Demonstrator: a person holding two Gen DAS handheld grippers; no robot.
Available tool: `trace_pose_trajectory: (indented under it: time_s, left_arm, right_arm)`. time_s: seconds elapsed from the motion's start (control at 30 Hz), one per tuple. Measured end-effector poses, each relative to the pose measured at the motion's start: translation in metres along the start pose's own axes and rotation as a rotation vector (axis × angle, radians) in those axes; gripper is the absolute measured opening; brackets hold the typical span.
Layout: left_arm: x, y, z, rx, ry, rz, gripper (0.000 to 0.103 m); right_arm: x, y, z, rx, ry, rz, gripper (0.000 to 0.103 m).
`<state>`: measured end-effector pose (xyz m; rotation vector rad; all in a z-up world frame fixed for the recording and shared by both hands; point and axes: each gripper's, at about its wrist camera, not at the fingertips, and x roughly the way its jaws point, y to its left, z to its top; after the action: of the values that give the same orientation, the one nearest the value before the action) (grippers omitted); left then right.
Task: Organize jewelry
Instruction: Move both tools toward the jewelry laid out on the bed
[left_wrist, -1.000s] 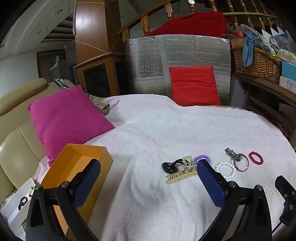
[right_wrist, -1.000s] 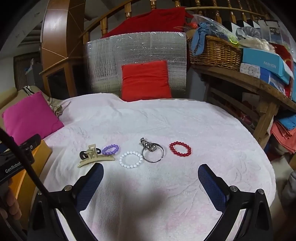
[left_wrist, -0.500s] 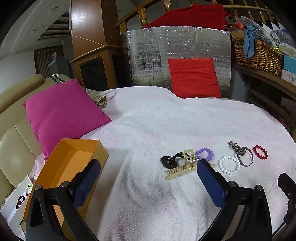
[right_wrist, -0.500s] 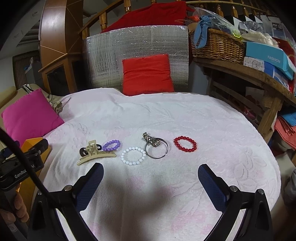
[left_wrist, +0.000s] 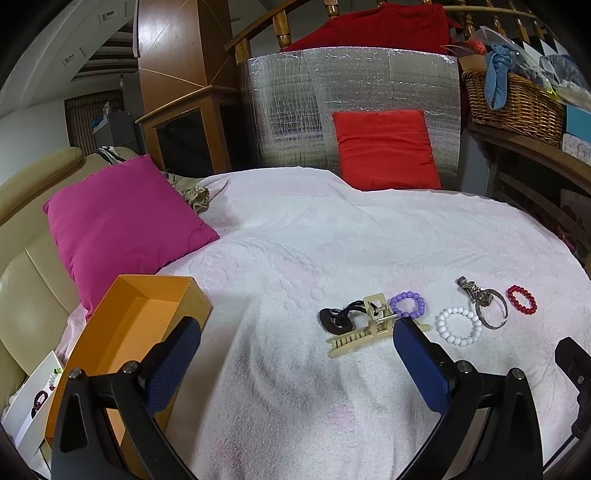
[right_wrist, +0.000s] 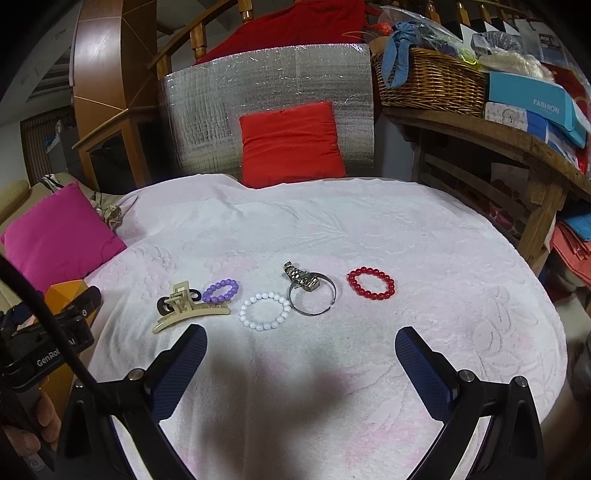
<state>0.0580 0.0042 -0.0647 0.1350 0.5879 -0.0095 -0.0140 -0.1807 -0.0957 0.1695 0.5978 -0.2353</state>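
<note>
A: Nearest, how did both tools stand?
B: The left gripper (left_wrist: 295, 350) and right gripper (right_wrist: 300, 354) hovered with jaws wide, holding nothing.
A: Progress?
B: Seemingly none: the orange box (left_wrist: 122, 332) looked empty. The beige claw clip (right_wrist: 184, 308), purple bracelet (right_wrist: 221, 290), white bracelet (right_wrist: 264, 311), watch (right_wrist: 309, 291) and red bracelet (right_wrist: 371, 283) lay rowed across the pink cover (right_wrist: 332, 236).
A: Clip's axis?
B: Left-right, teeth toward us.
</note>
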Motion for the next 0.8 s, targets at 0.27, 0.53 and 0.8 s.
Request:
trace_pose_trajectory:
  time_s: [0.27,0.53,0.8]
  left_arm:
    - [0.001,0.003,0.000,-0.003,0.003,0.000,0.103]
    - [0.002,0.008,0.000,-0.011,0.009,0.003,0.103]
    - [0.003,0.010,0.000,-0.014,0.011,0.006,0.103]
  right_arm:
    - [0.005,0.010,0.000,-0.010,0.009,0.015,0.103]
    - [0.007,0.014,0.000,-0.007,0.012,0.020,0.103]
    - [0.008,0.017,0.000,-0.006,0.013,0.024,0.103]
